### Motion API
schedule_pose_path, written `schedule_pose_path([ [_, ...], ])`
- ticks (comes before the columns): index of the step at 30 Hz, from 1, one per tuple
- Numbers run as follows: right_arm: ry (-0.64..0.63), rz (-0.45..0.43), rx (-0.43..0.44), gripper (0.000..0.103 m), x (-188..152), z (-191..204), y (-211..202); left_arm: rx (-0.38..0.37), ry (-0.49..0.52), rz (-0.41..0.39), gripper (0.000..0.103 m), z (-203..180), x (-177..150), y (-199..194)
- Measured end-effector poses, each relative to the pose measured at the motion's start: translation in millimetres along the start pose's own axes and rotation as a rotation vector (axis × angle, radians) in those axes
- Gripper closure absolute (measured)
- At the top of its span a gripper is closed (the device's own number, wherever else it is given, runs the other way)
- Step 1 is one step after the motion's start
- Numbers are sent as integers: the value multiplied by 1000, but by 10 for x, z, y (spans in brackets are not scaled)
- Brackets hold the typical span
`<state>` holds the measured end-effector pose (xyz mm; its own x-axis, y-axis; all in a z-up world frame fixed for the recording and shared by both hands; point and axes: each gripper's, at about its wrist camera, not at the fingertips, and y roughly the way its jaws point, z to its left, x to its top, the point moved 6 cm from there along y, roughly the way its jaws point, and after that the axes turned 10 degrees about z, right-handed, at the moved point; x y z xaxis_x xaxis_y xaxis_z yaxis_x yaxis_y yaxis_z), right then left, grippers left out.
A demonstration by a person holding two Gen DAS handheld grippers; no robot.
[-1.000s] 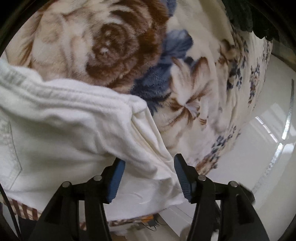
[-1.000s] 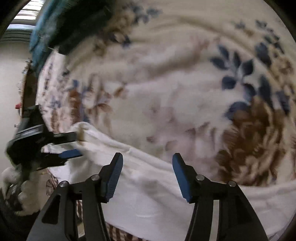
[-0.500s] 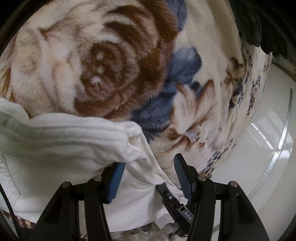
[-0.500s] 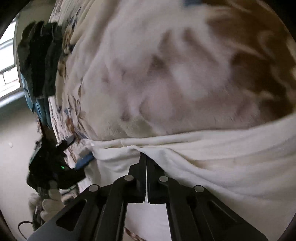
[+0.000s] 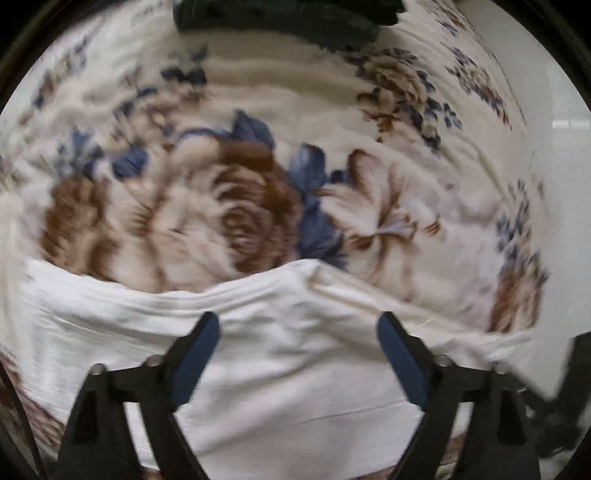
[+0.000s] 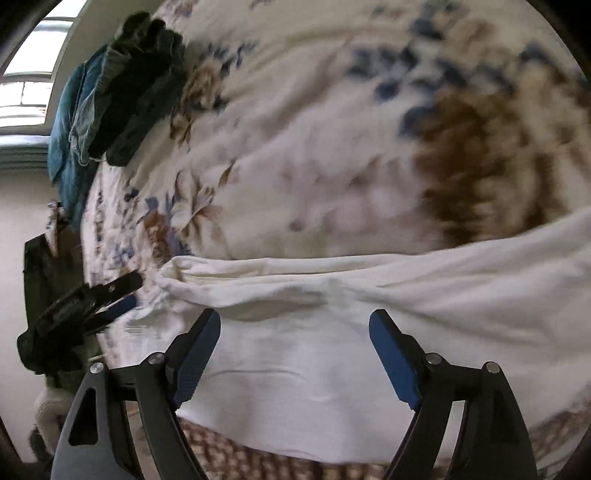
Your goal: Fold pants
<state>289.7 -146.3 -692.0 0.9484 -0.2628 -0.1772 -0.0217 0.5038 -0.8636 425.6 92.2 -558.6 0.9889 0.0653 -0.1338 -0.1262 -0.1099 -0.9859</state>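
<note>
White pants [image 5: 280, 332] lie folded in a long band on a floral blanket [image 5: 236, 206], near its front edge. They also show in the right wrist view [image 6: 369, 317]. My left gripper [image 5: 297, 328] is open and empty, just above the pants. My right gripper [image 6: 293, 328] is open and empty over the pants, near their bunched left end [image 6: 192, 273]. The left gripper also shows at the left of the right wrist view [image 6: 125, 295], by that end of the pants.
A pile of dark green and teal clothes [image 6: 110, 103] lies at the far end of the blanket; it also shows in the left wrist view [image 5: 288, 18]. A light floor [image 5: 561, 184] lies to the right of the bed. A window [image 6: 26, 85] is at far left.
My right gripper was shut on the pants' edge half a second ago and is now open. Both grippers have pulled back from the pants. The views are blurred from motion.
</note>
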Motion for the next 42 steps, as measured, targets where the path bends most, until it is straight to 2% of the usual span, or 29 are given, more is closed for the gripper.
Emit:
schedule_pose_path([
  [2,42,-27,-34,15,-85,-172,-141,28,-7,-26,10,106,-102,-52],
  [4,107,-43,-36,15,-211,-513,-307,73,-3,-76,10,191,-194,-111],
  [8,313,-171,-51,15,-472,-1454,-689,215,48,-227,10,86,-359,-227],
  [11,496,-245,-47,15,-687,-2206,-797,268,74,-263,10,-151,-433,-157],
  [13,608,-282,-7,15,-840,-2640,-825,270,84,-261,10,-371,-455,-46],
  [16,749,-310,120,15,-990,-3220,-693,263,105,-236,10,-667,-518,129],
  [19,744,-341,280,15,-953,-3428,-552,240,114,-208,10,-908,-593,231],
  [20,722,-359,308,15,-926,-3448,-550,236,114,-203,10,-964,-620,247],
  [25,608,-489,486,26,-711,-3404,-668,218,129,-173,10,-1242,-722,307],
  [27,586,-485,484,27,-608,-3409,-605,221,136,-171,10,-1316,-746,304],
  [29,615,-459,509,27,-538,-3471,-466,221,141,-172,10,-1378,-763,294],
  [31,636,-475,548,26,-482,-3521,-439,218,143,-174,10,-1431,-776,270],
  [34,633,-474,558,26,-443,-3523,-467,214,138,-178,10,-1470,-787,234],
  [35,625,-499,582,27,-434,-3514,-522,208,136,-176,10,-1476,-788,228],
  [37,612,-545,610,47,-460,-3502,-588,203,134,-174,10,-1482,-793,218],
  [40,613,-533,596,47,-399,-3478,-467,212,136,-181,10,-1455,-801,206],
  [42,624,-529,617,47,-359,-3474,-428,230,136,-183,10,-1423,-818,212],
])
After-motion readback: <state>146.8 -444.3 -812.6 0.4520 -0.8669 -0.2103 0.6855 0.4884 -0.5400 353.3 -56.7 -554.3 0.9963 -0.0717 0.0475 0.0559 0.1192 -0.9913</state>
